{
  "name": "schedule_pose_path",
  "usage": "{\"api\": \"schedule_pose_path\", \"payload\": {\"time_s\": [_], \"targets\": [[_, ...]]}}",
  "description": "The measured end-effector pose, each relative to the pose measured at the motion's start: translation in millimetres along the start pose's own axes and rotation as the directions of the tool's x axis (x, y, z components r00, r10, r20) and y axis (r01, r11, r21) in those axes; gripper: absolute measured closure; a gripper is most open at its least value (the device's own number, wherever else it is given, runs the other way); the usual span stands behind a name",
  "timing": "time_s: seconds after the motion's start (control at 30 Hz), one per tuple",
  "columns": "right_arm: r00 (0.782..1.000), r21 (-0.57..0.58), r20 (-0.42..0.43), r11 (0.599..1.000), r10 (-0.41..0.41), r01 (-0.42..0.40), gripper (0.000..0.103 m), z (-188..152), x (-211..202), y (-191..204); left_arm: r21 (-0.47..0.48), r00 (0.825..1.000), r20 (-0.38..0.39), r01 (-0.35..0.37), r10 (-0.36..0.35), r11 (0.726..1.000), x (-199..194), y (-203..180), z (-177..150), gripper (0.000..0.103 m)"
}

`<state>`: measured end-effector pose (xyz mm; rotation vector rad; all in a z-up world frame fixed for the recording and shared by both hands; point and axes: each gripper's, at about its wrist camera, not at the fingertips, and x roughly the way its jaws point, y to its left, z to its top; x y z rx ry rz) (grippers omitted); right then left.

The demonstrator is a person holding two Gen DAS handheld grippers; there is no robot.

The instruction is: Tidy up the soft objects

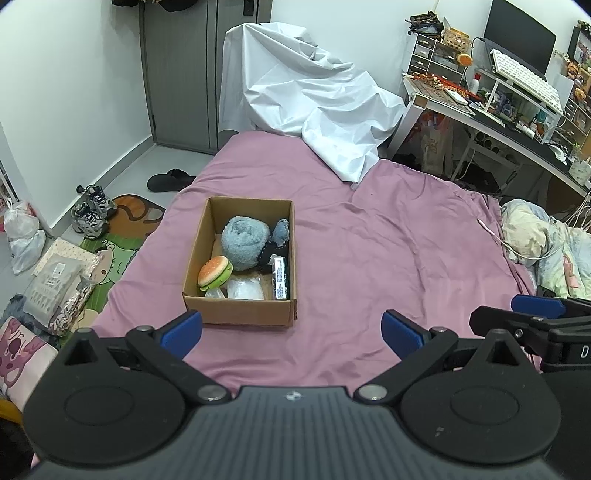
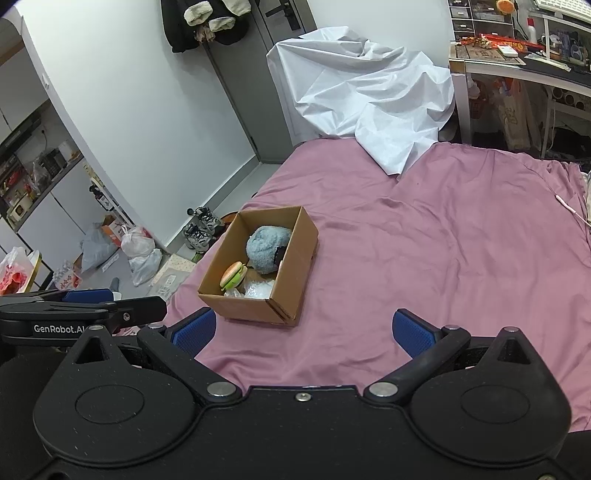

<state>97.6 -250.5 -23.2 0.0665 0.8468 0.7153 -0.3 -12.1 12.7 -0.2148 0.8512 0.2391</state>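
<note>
The cardboard box (image 1: 239, 264) of soft toys lies at eleven o'clock from the nearer left gripper (image 1: 291, 332); both grippers' fingers released, empty.

open cardboard box (image 1: 207, 236) | blue plush (image 1: 245, 236), burger toy (image 1: 214, 271) inside | on bedsheet

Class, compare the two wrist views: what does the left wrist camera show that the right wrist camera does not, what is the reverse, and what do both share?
Only the left wrist view shows the monitor, the white keyboard, the black slipper on the floor, and the boxed item standing along the cardboard box's right wall. Only the right wrist view shows the dark jacket hanging by the door and the shelves at far left. Both show the cardboard box on the pink bedsheet, holding a blue plush and burger toy, plus the sneakers, and both tools open.
</note>
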Motion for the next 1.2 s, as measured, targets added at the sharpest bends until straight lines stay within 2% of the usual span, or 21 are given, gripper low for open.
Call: {"api": "schedule_pose_path", "payload": {"time_s": [0.8,1.2], "targets": [[1.000,0.007,-0.005,1.000,0.005,-0.005,0.000,0.2,1.5,-1.2,-0.008,1.000,-0.014,-0.008,0.008,1.000,3.4,0.0,0.8,0.001],[1.000,0.013,0.002,1.000,-0.001,0.001,0.000,-0.2,0.3,-1.1,-0.018,1.000,0.004,-0.006,0.006,1.000,0.0,2.4,0.5,0.001]]}}
